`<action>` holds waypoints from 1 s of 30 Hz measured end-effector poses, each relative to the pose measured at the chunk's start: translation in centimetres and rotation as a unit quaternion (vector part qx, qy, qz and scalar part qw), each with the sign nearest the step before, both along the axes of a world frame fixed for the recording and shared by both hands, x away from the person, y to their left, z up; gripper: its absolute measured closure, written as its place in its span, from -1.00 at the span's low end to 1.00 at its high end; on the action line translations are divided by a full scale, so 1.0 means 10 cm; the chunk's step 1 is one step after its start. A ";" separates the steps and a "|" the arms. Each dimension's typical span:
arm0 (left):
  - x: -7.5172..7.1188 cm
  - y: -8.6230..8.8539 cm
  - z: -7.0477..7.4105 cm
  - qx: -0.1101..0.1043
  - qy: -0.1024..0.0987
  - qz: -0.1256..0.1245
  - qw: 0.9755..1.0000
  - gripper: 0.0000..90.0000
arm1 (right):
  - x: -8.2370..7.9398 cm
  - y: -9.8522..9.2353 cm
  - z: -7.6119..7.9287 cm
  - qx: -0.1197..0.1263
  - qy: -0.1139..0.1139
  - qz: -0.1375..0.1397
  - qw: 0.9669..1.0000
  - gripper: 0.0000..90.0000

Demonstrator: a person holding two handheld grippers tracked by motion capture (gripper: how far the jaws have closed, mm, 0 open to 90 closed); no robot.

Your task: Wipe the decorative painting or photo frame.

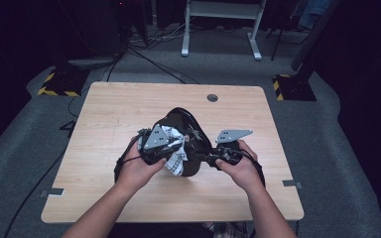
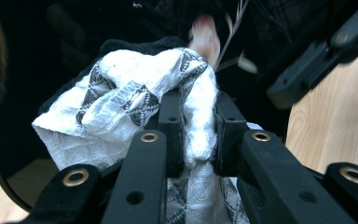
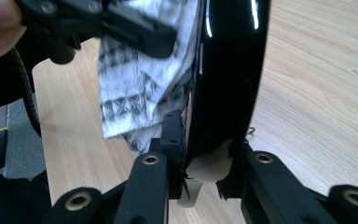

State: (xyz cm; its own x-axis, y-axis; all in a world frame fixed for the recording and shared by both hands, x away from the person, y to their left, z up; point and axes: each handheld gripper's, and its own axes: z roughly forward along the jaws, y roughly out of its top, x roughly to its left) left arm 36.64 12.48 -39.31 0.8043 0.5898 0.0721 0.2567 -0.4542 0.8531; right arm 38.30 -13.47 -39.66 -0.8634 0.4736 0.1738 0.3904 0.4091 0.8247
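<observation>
Hand-held gripper in the right hand [image 1: 209,159] was clamped on the rim of a glossy black bowl [image 1: 191,130], its jaws pinching the edge from both sides; the right gripper view showed the rim [image 3: 228,84] standing almost on edge between them. The bowl was held tilted just above the wooden surface [image 1: 109,114], near its middle and close to the person's side. Inside its hollow lay a white cloth with a dark zigzag pattern [image 1: 177,157], bunched against the bowl's inner wall and hanging out past the lower edge. The left hand-held gripper [image 1: 176,144] was closed on a fold of this cloth [image 2: 200,121], the fabric squeezed tight between its pads.

Risks, as judged from this arrangement: the bowl was carried by a narrow bite on a smooth, shiny rim, so a push of the cloth against the wall could twist it in the jaws and let it slip onto the surface. The cloth was held by one fold alone; dragged across the glossy wall, that fold could pull free and leave the wiping incomplete. The loose end hanging below the bowl might also snag beneath it or catch on the right jaws.
</observation>
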 end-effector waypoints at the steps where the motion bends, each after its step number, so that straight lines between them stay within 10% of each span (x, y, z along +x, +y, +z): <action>1: 0.00 0.01 -0.05 -0.003 0.005 -0.001 1.000 0.72 | 0.00 0.00 0.00 -0.001 0.000 0.000 1.000 0.71; 16: 0.08 0.13 0.11 -0.031 0.004 0.014 0.999 0.72 | 0.00 0.00 0.00 0.001 0.002 0.003 1.000 0.71; 23: 0.09 0.15 -0.10 -0.013 0.032 0.015 0.999 0.72 | 0.00 -0.01 0.00 0.000 0.002 0.001 1.000 0.70; 30: 0.10 0.17 0.01 -0.007 0.017 0.027 0.999 0.72 | 0.00 0.00 0.00 0.000 0.003 0.002 1.000 0.70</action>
